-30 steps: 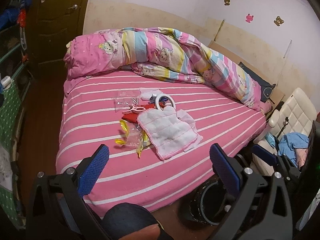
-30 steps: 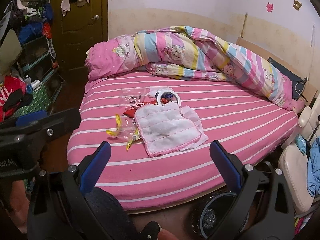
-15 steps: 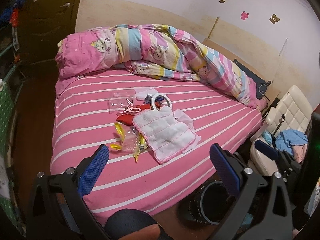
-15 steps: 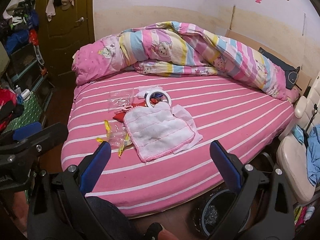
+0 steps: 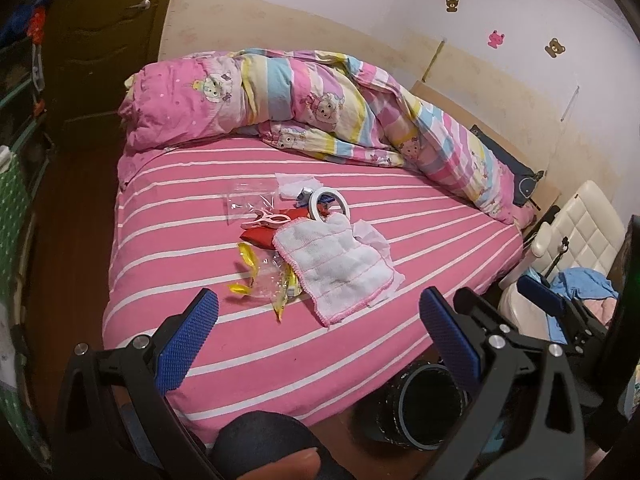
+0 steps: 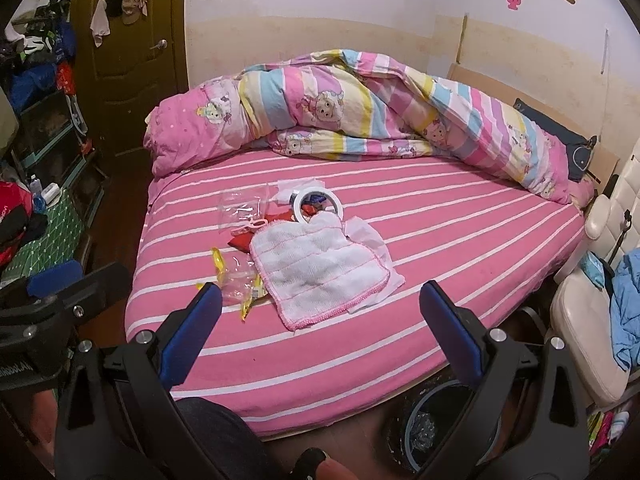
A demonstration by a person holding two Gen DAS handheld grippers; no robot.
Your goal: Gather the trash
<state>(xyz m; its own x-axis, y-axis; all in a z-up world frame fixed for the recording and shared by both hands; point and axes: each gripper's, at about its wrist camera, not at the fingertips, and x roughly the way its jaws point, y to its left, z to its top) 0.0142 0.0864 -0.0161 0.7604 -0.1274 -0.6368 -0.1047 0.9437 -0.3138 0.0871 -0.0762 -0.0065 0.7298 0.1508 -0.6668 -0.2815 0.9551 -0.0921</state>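
A heap of litter lies mid-bed: yellow and clear wrappers (image 5: 266,278) (image 6: 236,278), a red packet (image 5: 260,237), a clear plastic bag (image 5: 249,201) (image 6: 241,205), a white tape ring (image 5: 330,205) (image 6: 318,205), a pink clip (image 5: 267,218) and a white pink-edged cloth (image 5: 334,265) (image 6: 320,270) over tissue. A dark round bin (image 5: 430,402) (image 6: 440,426) stands on the floor at the bed's foot. My left gripper (image 5: 318,332) and right gripper (image 6: 320,328) hover open and empty above the bed's near edge, well short of the heap.
The pink striped bed (image 5: 200,240) (image 6: 460,248) carries a rolled cartoon quilt (image 5: 304,100) at its far side. A cream chair (image 6: 592,300) with blue clothes stands on the right. A brown door (image 6: 132,52) and cluttered shelves (image 6: 36,128) are on the left.
Both views have shifted slightly; the heap now sits a little more centred and nearer the right gripper. Both grippers stay open and empty. Nothing on the bed has moved.
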